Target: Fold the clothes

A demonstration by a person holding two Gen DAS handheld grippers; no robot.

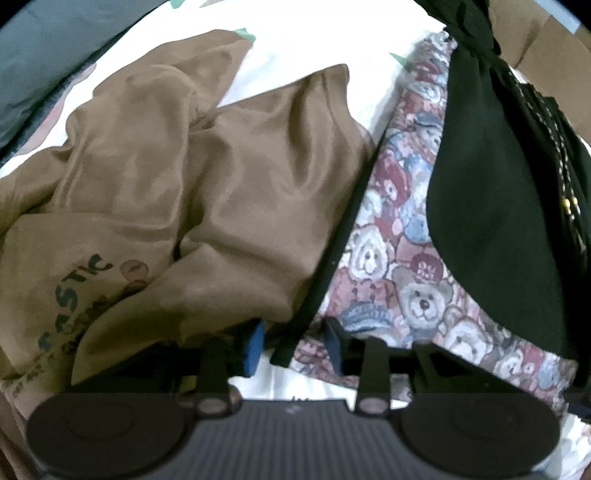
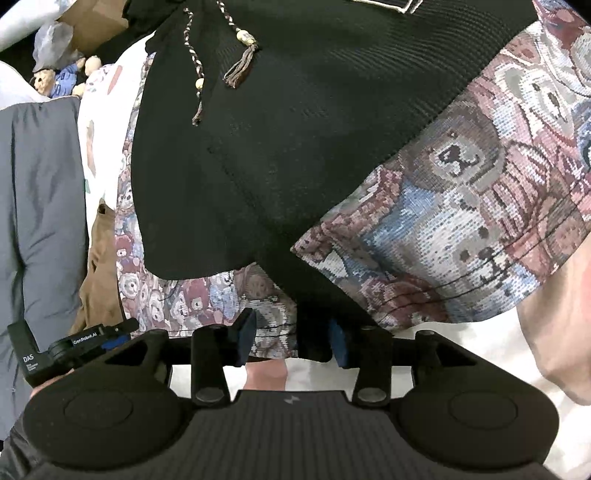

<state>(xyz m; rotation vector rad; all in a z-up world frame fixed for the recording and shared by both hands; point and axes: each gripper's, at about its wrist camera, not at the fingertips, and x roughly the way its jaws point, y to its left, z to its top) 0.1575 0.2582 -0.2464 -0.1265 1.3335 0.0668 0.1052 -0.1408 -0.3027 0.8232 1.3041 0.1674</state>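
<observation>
A teddy-bear tapestry garment point(image 1: 406, 258) with a black panel point(image 1: 480, 166) lies on the white sheet point(image 1: 295, 66). Its black trim strip point(image 1: 332, 258) runs down between the blue pads of my left gripper point(image 1: 294, 347), which stands open around the strip's end. In the right wrist view the same garment point(image 2: 461, 221) and black panel point(image 2: 277, 129) fill the frame. My right gripper point(image 2: 291, 341) is open at the garment's lower edge, with a fold of black cloth between its pads. A braided cord with beads and a tassel point(image 2: 240, 66) lies on the black panel.
A crumpled brown printed T-shirt point(image 1: 221, 184) lies left of the garment, and also shows as the brown T-shirt point(image 2: 99, 266). A grey padded cover point(image 2: 40, 203) sits at the left. A cardboard box point(image 2: 96, 18) and a plush bear point(image 2: 55, 81) lie beyond.
</observation>
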